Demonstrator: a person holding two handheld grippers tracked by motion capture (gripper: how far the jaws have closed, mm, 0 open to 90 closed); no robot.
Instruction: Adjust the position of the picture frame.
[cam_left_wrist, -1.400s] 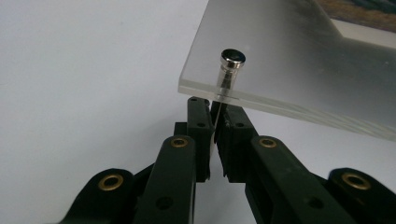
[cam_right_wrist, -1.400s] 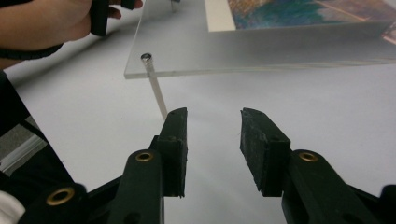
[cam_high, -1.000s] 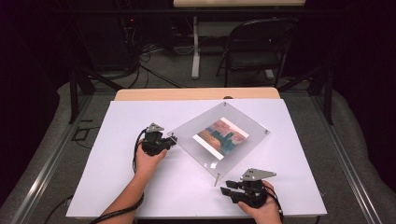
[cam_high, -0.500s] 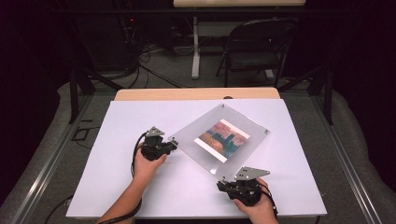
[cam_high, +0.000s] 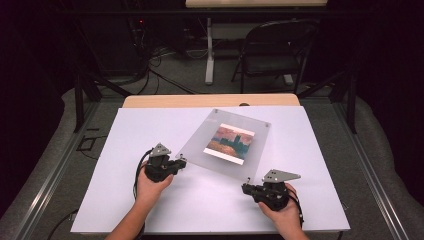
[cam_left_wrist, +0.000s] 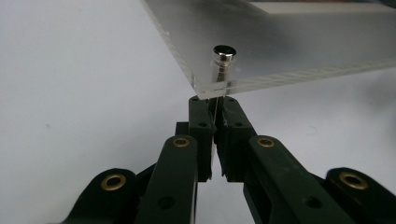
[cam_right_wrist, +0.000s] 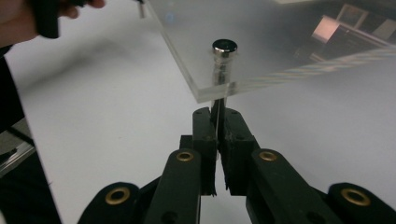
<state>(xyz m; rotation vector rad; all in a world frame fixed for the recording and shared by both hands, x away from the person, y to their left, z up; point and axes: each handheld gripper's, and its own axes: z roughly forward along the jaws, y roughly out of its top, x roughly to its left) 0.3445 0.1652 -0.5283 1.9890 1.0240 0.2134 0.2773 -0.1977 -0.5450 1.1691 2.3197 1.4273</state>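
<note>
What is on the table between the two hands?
Nothing; in the high view only bare white table lies between the left gripper and the right gripper, each shut at a corner of the clear frame.

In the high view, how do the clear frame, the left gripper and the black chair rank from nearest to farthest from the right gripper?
1. clear frame: its near corner is at the right gripper.
2. left gripper: across the table, at the frame's left corner.
3. black chair: behind the table.

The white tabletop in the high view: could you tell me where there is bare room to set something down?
The white tabletop is bare along its left side, beyond the left hand-held gripper, in the front strip between both hands, and at the far right edge. The middle is crowded: the clear acrylic frame lies there, with the right hand-held gripper at its near corner.
</note>
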